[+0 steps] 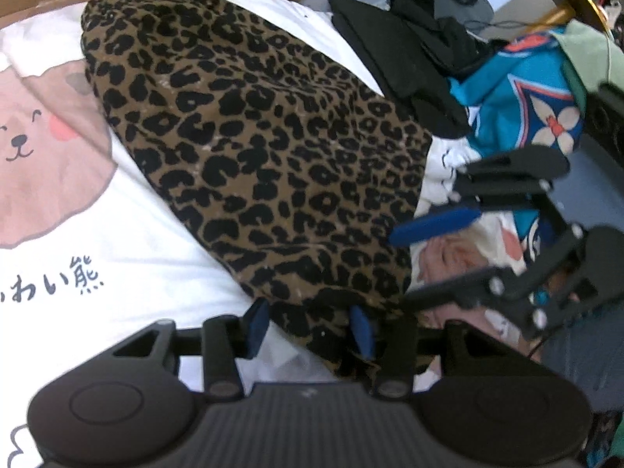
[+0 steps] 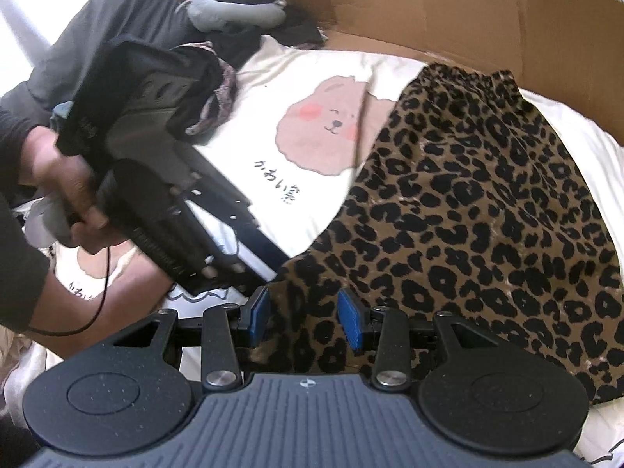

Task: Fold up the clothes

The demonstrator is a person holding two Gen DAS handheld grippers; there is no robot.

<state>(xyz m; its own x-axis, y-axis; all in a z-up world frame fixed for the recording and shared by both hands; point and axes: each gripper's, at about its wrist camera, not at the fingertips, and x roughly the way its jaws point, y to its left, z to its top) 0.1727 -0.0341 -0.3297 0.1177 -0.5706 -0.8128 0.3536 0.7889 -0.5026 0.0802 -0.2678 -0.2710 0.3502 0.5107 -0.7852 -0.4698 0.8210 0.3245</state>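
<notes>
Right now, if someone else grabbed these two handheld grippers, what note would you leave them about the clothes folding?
Left gripper: open, pads either side of the leopard-print garment's near edge, not pinching.
Right gripper: open, over the same edge, fabric between its pads.
The garment lies on the white bear-print cloth, gathered waistband at the far end.
Done: garment laid out.
Left: probably grip the near edge and fold it over, then the black clothes and blue floral garment heaped beside it.

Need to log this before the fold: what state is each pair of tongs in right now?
Left tongs: open, leopard cloth hem between them, not pinched.
Right tongs: open over the cloth, holding nothing.
</notes>
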